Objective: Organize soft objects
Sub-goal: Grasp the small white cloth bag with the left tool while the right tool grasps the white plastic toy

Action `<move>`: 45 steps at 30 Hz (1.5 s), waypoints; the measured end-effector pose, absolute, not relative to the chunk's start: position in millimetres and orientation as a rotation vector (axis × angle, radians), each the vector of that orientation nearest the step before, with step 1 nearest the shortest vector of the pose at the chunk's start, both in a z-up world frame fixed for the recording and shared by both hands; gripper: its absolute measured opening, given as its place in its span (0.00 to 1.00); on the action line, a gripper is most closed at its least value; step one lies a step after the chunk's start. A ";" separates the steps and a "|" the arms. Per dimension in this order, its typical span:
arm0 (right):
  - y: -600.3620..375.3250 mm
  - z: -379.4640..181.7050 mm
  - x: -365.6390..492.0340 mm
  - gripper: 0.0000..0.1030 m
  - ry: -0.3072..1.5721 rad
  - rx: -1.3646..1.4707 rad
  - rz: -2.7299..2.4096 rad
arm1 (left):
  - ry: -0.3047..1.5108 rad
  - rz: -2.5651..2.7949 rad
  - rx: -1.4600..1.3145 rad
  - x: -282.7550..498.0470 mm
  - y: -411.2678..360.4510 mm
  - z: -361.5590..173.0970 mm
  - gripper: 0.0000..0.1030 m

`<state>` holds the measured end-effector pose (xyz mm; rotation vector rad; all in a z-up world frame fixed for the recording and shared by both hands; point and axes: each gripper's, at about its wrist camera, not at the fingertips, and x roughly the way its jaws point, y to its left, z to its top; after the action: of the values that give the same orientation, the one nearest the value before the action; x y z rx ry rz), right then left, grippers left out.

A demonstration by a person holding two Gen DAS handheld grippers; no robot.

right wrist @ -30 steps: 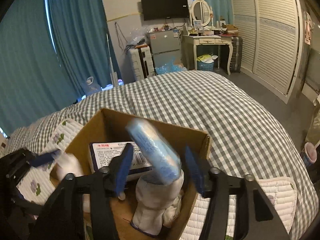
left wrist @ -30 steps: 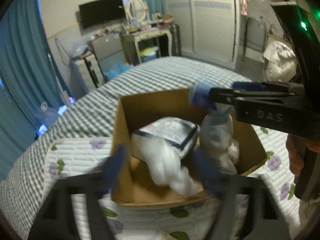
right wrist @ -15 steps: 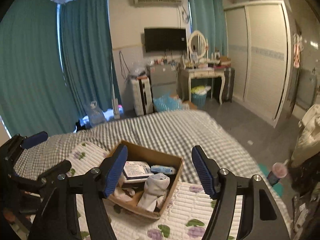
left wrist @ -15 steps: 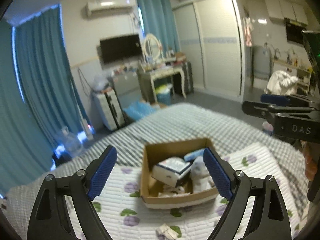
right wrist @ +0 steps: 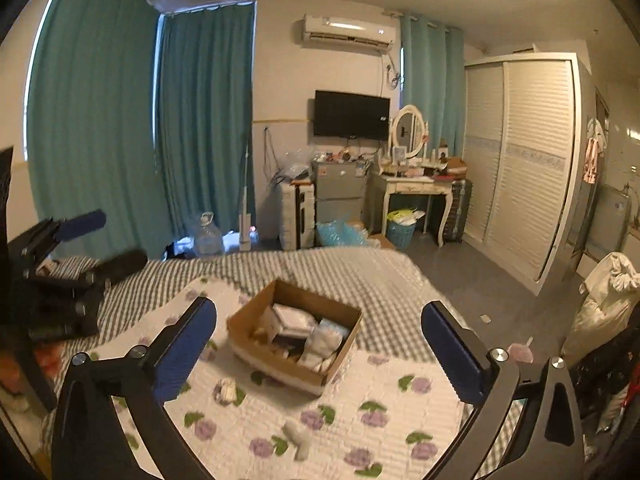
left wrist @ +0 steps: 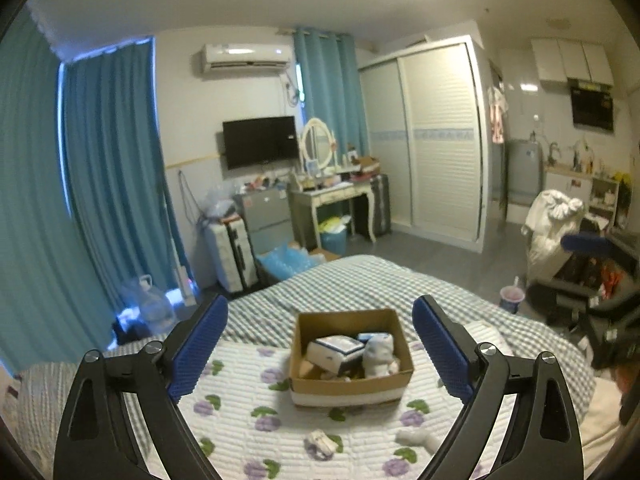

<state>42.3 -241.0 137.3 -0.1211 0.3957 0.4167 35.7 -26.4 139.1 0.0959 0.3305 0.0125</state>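
Both tongs are held spread wide with nothing between their blue ribbed pads: the left tongs [left wrist: 320, 354] and the right tongs [right wrist: 319, 350] are raised well above the bed, each framing the box from its own side. Compared with a second ago, when both were lowered right over the box and a blue pack was between the right pads, they have been drawn far back and upward, and the blue pack is now seen lying inside the box.

A grey-and-white checked bedspread [left wrist: 360, 280] is seen covering the far part of the bed, with a white quilted pad printed with purple flowers and green leaves [left wrist: 248, 396] laid over the near part. An open brown cardboard box with a pale band along its base [left wrist: 352, 388] is set on the quilted pad, close to its far edge, with bare quilt left open on the near side and to both flanks. Inside it, a white-and-dark rectangular packet [left wrist: 335, 352], a crumpled white soft bundle [left wrist: 380, 356] and the small pale blue pack [left wrist: 374, 336] are crowded together.

Two small white soft items are left on the quilt outside the box, well apart from it: one [left wrist: 322, 440] in front and another [left wrist: 418, 437] further right.
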 end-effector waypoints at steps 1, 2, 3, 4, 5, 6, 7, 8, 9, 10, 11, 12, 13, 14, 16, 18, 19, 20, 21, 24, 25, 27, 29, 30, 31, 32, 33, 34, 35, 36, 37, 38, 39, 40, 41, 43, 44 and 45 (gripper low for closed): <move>-241.6 129.0 39.0 1.00 0.407 -0.120 0.418 | 0.335 0.017 0.088 34.7 -21.4 132.9 0.92; -241.1 120.0 35.9 1.00 0.419 -0.118 0.417 | 0.340 0.019 0.084 35.3 -19.8 127.4 0.92; -239.7 108.1 33.3 1.00 0.431 -0.117 0.413 | 0.349 0.020 0.080 35.7 -15.8 120.8 0.92; -238.7 95.9 32.6 1.00 0.443 -0.119 0.409 | 0.361 0.027 0.080 36.8 -11.5 111.9 0.92; -237.8 83.0 33.1 1.00 0.457 -0.116 0.402 | 0.374 0.034 0.086 35.1 -11.3 104.1 0.92; -234.7 70.0 34.7 1.00 0.468 -0.112 0.391 | 0.386 0.040 0.093 38.4 -8.2 94.2 0.92; -233.0 55.8 36.6 1.00 0.482 -0.107 0.388 | 0.397 0.042 0.096 39.3 -5.3 85.3 0.92; -230.0 39.2 39.8 1.00 0.507 -0.102 0.389 | 0.424 0.046 0.099 42.3 -3.9 68.7 0.92; -228.0 25.9 43.9 1.00 0.529 -0.095 0.392 | 0.441 0.043 0.098 44.3 -2.3 58.4 0.92; -225.5 9.4 50.3 1.00 0.556 -0.088 0.391 | 0.473 0.032 0.091 51.5 1.2 42.5 0.92; -224.7 -2.7 57.1 1.00 0.575 -0.082 0.388 | 0.496 0.027 0.085 55.8 3.5 29.9 0.92; -224.8 -19.6 66.3 1.00 0.602 -0.076 0.380 | 0.521 0.023 0.077 61.9 5.4 17.6 0.92; -222.5 -37.6 74.8 1.00 0.636 -0.076 0.366 | 0.551 0.016 0.072 68.7 6.5 4.7 0.92; -220.0 -51.2 83.9 1.00 0.655 -0.075 0.361 | 0.574 0.014 0.071 73.5 6.4 -5.2 0.92; -215.8 -80.7 100.0 1.00 0.707 -0.074 0.347 | 0.620 0.012 0.078 86.5 4.3 -27.2 0.92; -211.6 -108.3 114.0 0.89 0.761 -0.075 0.338 | 0.662 0.007 0.080 98.4 3.3 -50.3 0.92; -208.8 -123.9 122.1 0.77 0.795 -0.076 0.339 | 0.687 0.006 0.075 107.5 2.5 -61.8 0.92; -206.4 -138.7 129.1 0.73 0.826 -0.078 0.341 | 0.708 0.008 0.070 112.4 3.8 -71.2 0.92; -204.1 -150.8 134.1 0.72 0.847 -0.081 0.339 | 0.722 0.007 0.064 117.0 5.1 -79.2 0.92; -197.6 -180.3 145.9 0.66 0.900 -0.098 0.331 | 0.776 0.006 0.034 131.0 9.9 -104.3 0.91; -196.7 -189.7 149.9 0.63 0.920 -0.100 0.329 | 0.796 0.010 0.024 135.2 11.1 -112.9 0.90; -197.4 -202.4 156.2 0.63 0.943 -0.096 0.312 | 0.826 0.006 0.003 140.0 14.9 -125.8 0.90; -199.1 -211.6 161.6 0.59 0.946 -0.084 0.299 | 0.856 -0.006 -0.007 142.9 16.5 -136.6 0.90; -199.3 -212.2 162.4 0.51 0.936 -0.085 0.293 | 0.870 -0.005 -0.002 143.9 15.8 -142.1 0.90; -199.1 -211.1 163.2 0.38 0.921 -0.081 0.300 | 0.881 -0.004 0.008 144.7 14.6 -146.6 0.90; -198.1 -209.1 163.7 0.33 0.915 -0.076 0.312 | 0.899 -0.006 0.019 145.5 12.7 -152.0 0.90; -196.8 -207.2 164.2 0.33 0.903 -0.082 0.309 | 0.911 -0.008 0.024 146.6 11.5 -155.6 0.90; -194.3 -204.6 163.8 0.33 0.885 -0.101 0.305 | 0.922 -0.009 0.025 147.9 10.8 -159.1 0.90; -191.5 -201.1 164.5 0.33 0.874 -0.111 0.307 | 0.927 -0.005 0.022 149.7 10.9 -162.7 0.89; -188.8 -198.1 165.1 0.33 0.862 -0.112 0.312 | 0.930 -0.004 0.016 151.1 11.1 -164.6 0.88; -188.1 -195.3 165.8 0.33 0.855 -0.105 0.319 | 0.938 -0.006 0.008 153.6 11.4 -167.1 0.83; -188.0 -193.0 166.7 0.33 0.849 -0.090 0.327 | 0.943 -0.009 0.004 155.8 11.2 -168.9 0.79; -187.9 -192.2 168.2 0.33 0.847 -0.083 0.330 | 0.953 -0.010 -0.002 159.2 11.5 -172.3 0.71; -187.5 -191.9 169.0 0.33 0.846 -0.079 0.333 | 0.965 -0.014 -0.004 162.8 11.3 -176.4 0.64; -185.2 -192.4 169.6 0.33 0.846 -0.078 0.334 | 0.968 -0.023 -0.006 164.5 10.6 -178.0 0.59; -182.8 -193.0 169.3 0.33 0.848 -0.079 0.338 | 0.974 -0.057 -0.013 165.9 8.1 -182.0 0.46; -183.5 -193.3 169.0 0.33 0.848 -0.076 0.337 | 0.970 -0.062 -0.004 164.4 6.3 -181.7 0.44; -184.4 -192.8 168.8 0.33 0.848 -0.075 0.336 | 0.968 -0.070 -0.001 163.0 5.2 -180.8 0.41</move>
<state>168.8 -184.4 -192.8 -0.0749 0.8480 0.3356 163.0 5.2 -180.8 -0.0005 0.9684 -0.0700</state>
